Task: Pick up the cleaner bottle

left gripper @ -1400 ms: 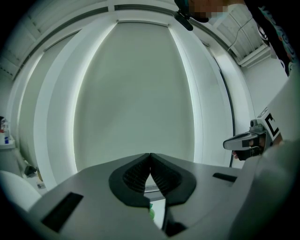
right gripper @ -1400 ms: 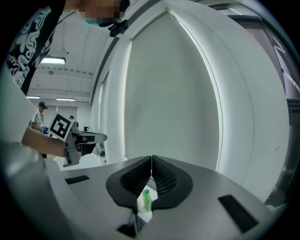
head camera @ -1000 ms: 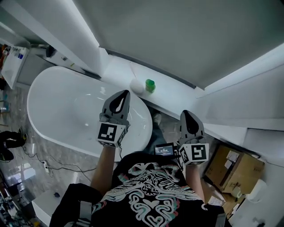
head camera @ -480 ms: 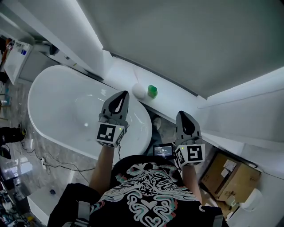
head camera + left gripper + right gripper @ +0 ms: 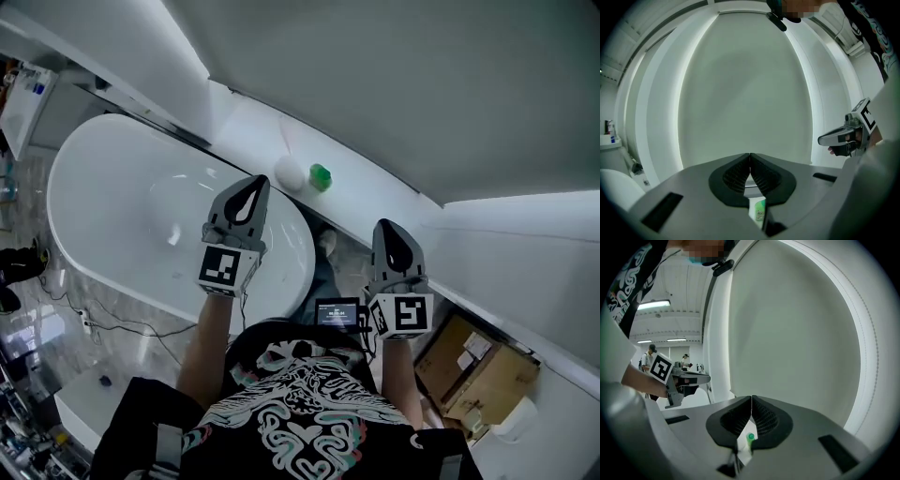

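Head view: cleaner bottle (image 5: 320, 177), green on top, stands on the white ledge (image 5: 375, 202) that runs along the wall behind the bathtub (image 5: 112, 216). It sits toward the ledge's front edge, just past the tub's rounded end. White round object (image 5: 290, 172) is just beside it on the tub side; can't tell if they touch. Left tool (image 5: 255, 186) hangs over the tub's end with its tip pointing at the ledge, short of the bottle and apart from it. Right tool (image 5: 387, 231) is further right, near the ledge's front edge, also apart from the bottle. Small screen (image 5: 337, 312) sits between the forearms. Cardboard box (image 5: 478, 361) is on the floor, lower right.

Left gripper view: jaws fully together, ribbed pads meeting on the centre line, nothing clamped. A slice of the cleaner bottle (image 5: 759, 211), green and white, shows through the gap below the pads; it is ahead of the tool and not touched. Right tool (image 5: 822, 139) comes in at the right edge.

Right gripper view: jaws closed tip to tip, empty. Cleaner bottle (image 5: 750, 437) shows its green cap through the gap under the pads, ahead and untouched. Left tool (image 5: 705, 377) is at the left with its marker cube (image 5: 661, 367). Plain pale wall (image 5: 797, 333) fills the rest.
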